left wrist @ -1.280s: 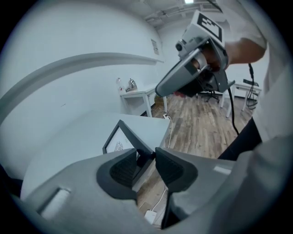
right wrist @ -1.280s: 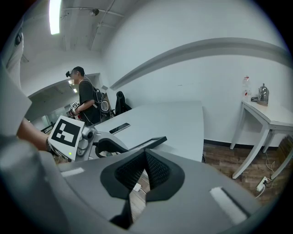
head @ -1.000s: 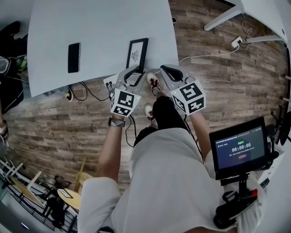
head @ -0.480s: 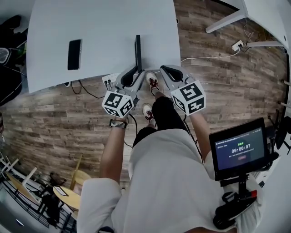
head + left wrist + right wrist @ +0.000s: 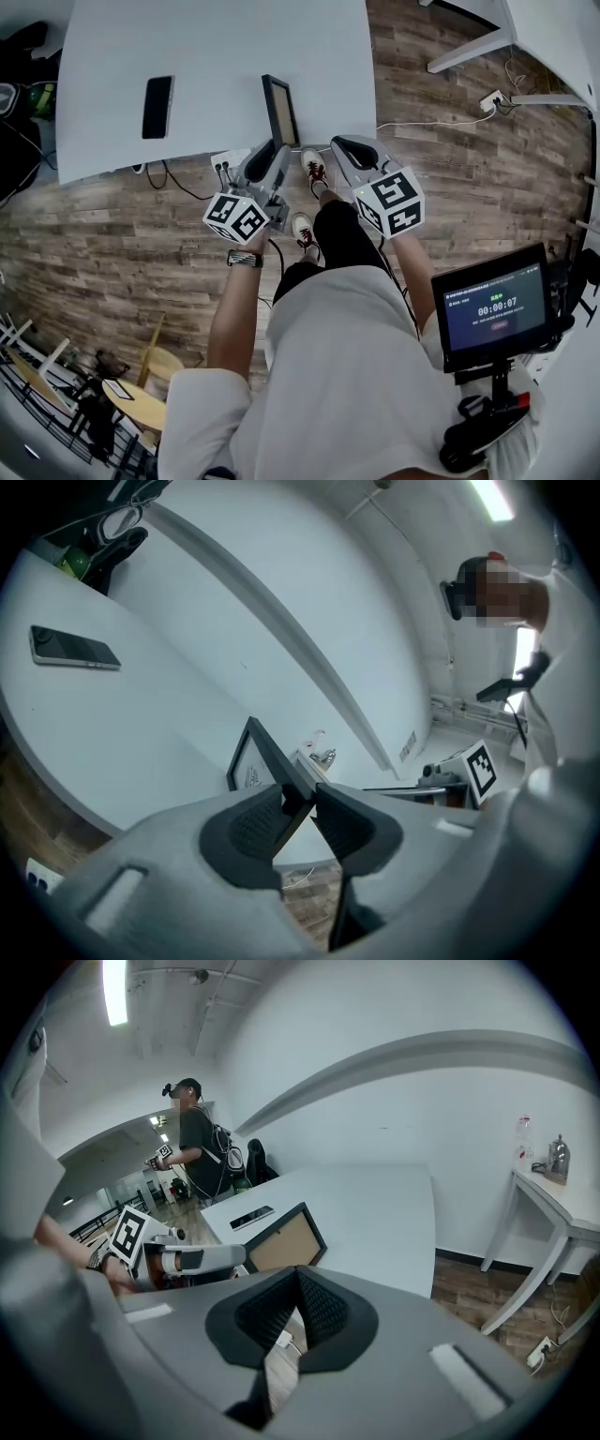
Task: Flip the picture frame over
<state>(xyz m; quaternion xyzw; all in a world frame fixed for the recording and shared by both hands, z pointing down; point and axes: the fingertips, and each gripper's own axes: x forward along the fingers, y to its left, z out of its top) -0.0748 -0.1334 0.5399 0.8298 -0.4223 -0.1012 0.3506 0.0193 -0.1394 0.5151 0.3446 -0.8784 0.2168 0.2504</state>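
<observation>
The black picture frame (image 5: 279, 111) stands on its long edge near the white table's (image 5: 216, 47) front edge, leaning slightly. My left gripper (image 5: 269, 156) is shut on its near end and is rolled onto its side. In the left gripper view the frame's (image 5: 255, 759) corner sits pinched between the pads (image 5: 251, 825), and the printed front shows; the jaws have just been closing a little on it. The right gripper view shows the frame's brown backing (image 5: 281, 1238). My right gripper (image 5: 343, 147) hovers beside it off the table's edge, shut and holding nothing (image 5: 298, 1283).
A black phone (image 5: 157, 106) lies on the table to the left. A power strip (image 5: 225, 164) and cables lie on the wood floor below the table's edge. A timer screen (image 5: 492, 305) is at the right. Another person (image 5: 199, 1152) stands across the room.
The frame rose from lying flat, picture up, to standing on edge, and now leans past upright. The left gripper rolled with it; the right gripper stayed put.
</observation>
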